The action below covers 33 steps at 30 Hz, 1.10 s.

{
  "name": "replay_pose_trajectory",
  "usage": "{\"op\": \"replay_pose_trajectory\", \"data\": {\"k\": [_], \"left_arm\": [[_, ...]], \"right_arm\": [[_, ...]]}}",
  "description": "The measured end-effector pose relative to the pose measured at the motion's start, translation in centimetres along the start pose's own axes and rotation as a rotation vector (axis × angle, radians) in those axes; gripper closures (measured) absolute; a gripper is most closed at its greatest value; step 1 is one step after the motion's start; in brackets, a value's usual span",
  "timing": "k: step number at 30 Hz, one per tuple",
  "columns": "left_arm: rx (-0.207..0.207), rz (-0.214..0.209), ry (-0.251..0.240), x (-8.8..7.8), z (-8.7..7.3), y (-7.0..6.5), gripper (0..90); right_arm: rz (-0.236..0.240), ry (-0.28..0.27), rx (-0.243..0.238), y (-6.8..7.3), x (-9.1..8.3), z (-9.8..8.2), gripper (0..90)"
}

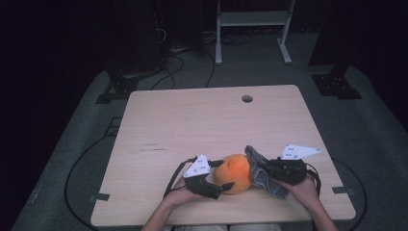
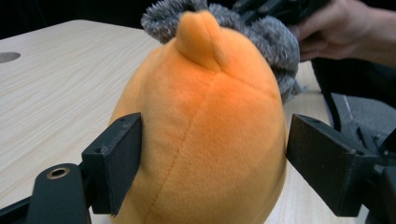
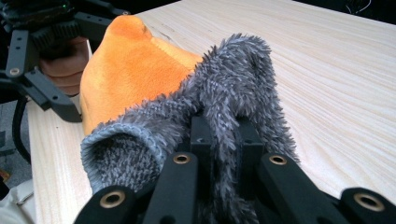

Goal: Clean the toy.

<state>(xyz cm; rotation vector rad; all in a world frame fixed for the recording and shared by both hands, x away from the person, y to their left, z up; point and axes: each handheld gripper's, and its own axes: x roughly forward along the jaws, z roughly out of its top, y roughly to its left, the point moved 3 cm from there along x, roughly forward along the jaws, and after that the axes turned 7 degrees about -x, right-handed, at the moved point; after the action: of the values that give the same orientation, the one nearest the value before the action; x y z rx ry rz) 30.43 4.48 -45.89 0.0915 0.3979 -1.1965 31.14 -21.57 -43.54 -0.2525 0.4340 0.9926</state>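
The orange plush toy (image 2: 201,135) looks soft and velvety, with a stitched seam; the grey sock (image 3: 233,88) against it is shaggy, fuzzy knit; the bench (image 1: 192,120) beneath is pale matt wood grain.

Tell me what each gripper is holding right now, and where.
The right gripper pinches the fuzzy grey sock by a fold near its cuff. The left gripper straddles the orange plush; its right pad stands clear, so no grip.

Wooden table (image 1: 192,120), grey floor (image 1: 380,134)

The plush ball (image 2: 201,140) sits on the worktop (image 1: 192,125) between the left gripper's (image 2: 212,158) jaws. The fuzzy sock (image 3: 224,107) lies behind it, pinched between the right gripper's (image 3: 223,140) jaws.
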Motion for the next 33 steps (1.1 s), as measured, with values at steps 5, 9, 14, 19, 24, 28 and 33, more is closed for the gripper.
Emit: {"op": "replay_pose_trajectory", "data": {"k": [5,9,14,19,24,28,33], "left_arm": [[0.048,0.059,0.004,0.3,0.2,-0.2,32.3],[0.022,0.096,-0.012,0.3,0.5,-0.3,36.1],[0.016,0.137,-0.034,0.1,2.2,-0.5,39.3],[0.044,0.132,-0.004,-0.7,2.6,-0.8,41.1],[0.014,0.133,0.002,-0.9,2.3,-0.3,41.4],[0.03,0.131,0.017,-0.5,2.2,-0.5,40.7],[0.051,0.104,0.035,0.0,2.2,-1.1,30.0]], "right_arm": [[-0.025,0.023,0.016,-0.3,-0.2,-0.4,80.9],[0.025,-0.019,0.024,0.2,-1.1,0.3,80.8],[0.13,-0.136,-0.028,2.4,-1.1,3.4,80.9],[0.125,-0.084,-0.064,3.1,0.5,3.3,81.0],[0.076,-0.01,0.0,1.6,1.2,1.2,81.1],[0.066,-0.058,-0.001,1.7,0.6,2.1,81.1],[0.059,-0.056,-0.051,2.7,1.5,3.1,81.1]]}}
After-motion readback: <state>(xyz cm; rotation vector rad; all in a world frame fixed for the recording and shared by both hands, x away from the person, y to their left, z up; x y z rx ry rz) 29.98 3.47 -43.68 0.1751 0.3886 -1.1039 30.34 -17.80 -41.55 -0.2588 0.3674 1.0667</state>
